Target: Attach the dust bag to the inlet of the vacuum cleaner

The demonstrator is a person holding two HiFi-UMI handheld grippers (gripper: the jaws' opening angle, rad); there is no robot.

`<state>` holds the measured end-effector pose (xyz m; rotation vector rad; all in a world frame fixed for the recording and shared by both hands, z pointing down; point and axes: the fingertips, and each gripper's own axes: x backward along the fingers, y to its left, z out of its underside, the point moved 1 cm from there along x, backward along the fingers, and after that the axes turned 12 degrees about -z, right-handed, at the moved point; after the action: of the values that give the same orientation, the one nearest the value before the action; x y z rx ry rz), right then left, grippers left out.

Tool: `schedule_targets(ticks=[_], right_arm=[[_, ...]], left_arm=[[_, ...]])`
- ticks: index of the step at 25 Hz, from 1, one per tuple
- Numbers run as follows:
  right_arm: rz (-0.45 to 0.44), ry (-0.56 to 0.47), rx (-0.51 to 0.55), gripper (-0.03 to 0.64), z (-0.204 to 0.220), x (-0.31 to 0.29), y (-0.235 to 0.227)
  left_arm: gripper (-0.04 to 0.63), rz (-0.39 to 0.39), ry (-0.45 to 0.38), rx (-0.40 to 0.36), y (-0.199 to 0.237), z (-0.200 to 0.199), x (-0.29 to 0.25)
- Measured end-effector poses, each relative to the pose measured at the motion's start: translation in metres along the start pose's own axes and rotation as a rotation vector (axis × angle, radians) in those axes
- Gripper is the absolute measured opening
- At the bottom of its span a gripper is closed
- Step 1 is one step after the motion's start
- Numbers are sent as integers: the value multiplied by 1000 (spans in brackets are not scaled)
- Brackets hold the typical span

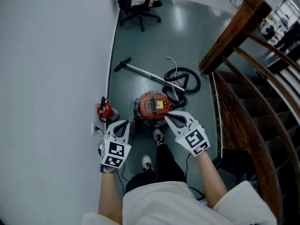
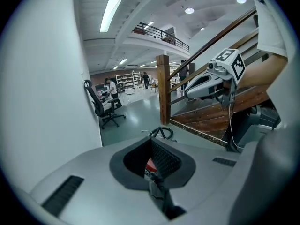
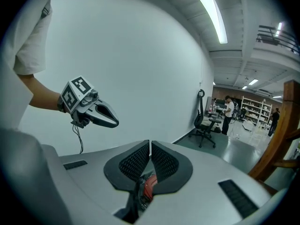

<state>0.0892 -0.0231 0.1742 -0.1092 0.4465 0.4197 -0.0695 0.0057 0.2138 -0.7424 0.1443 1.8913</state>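
The red vacuum cleaner [image 1: 152,106] stands on the grey floor in front of the person's feet, with its black hose [image 1: 183,78] coiled behind it and the metal wand [image 1: 140,71] lying to the far left. No dust bag shows in any view. My left gripper [image 1: 123,124] is held in the air left of the vacuum, jaws shut and empty [image 2: 151,149]. My right gripper [image 1: 168,117] hangs over the vacuum's near right side, pads together with nothing between them [image 3: 150,154]. A red sliver of the vacuum [image 3: 148,186] shows below the right jaws.
A red fire extinguisher [image 1: 105,110] stands by the white wall [image 1: 51,78] on the left. A wooden staircase with railing [image 1: 243,64] runs along the right. A black office chair [image 1: 138,3] stands far back. People move among distant shelves [image 2: 122,83].
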Motion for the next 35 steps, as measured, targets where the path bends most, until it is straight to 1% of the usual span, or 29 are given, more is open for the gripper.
schedule_targets(ticks=[2,6,13,20,28,31,35], right_arm=[[8,2,36,37,-12,9,2],[41,-42,64,37,-44,27,0],[75,-67,140,37,-97,62,14],[83,-68,189,37,-121,81,36],[122,-111,236,37,-148,116,50],[143,-117,252,37,-158,131,52],[163,-125,297,37,-171,148,55]], left_arm=[[2,5,-19,-26,-1,-10,10],[2,-5,-40,-102,0,-34,28],[2,-27,-134,-148,8,-84,73],[2,-69,-221,-190,22,-127,113],[2,-74,-310,-244,12,-170,147],[2,-80,-334,-264,9,-182,160],[2,-89,-361,-298,8,-196,170]])
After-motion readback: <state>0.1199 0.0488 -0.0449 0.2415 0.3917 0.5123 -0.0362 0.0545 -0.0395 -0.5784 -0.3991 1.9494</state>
